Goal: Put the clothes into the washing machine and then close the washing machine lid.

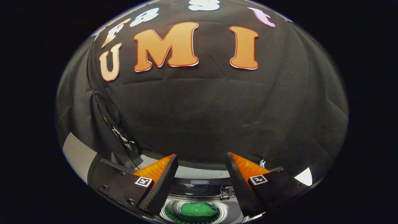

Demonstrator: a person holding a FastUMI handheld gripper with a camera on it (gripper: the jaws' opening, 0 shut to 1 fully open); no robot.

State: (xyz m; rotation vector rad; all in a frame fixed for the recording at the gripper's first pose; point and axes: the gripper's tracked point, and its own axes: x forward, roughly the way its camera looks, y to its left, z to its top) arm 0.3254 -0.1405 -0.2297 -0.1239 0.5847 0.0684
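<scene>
My gripper (201,157) is open, with a wide gap and nothing between its fingers. It is held up high, facing the black booth wall. Below and between the fingers I see the washing machine (199,194) from above, its top opening uncovered. A green piece of clothing (198,209) lies inside the round drum. The dark, raised lid edge (199,185) shows at the back of the opening, just beyond the drum.
The black cloth wall (202,118) stands close ahead. A thin cable (122,140) hangs down it beyond the left finger. A pale strip of floor or wall (77,154) shows beside the left finger.
</scene>
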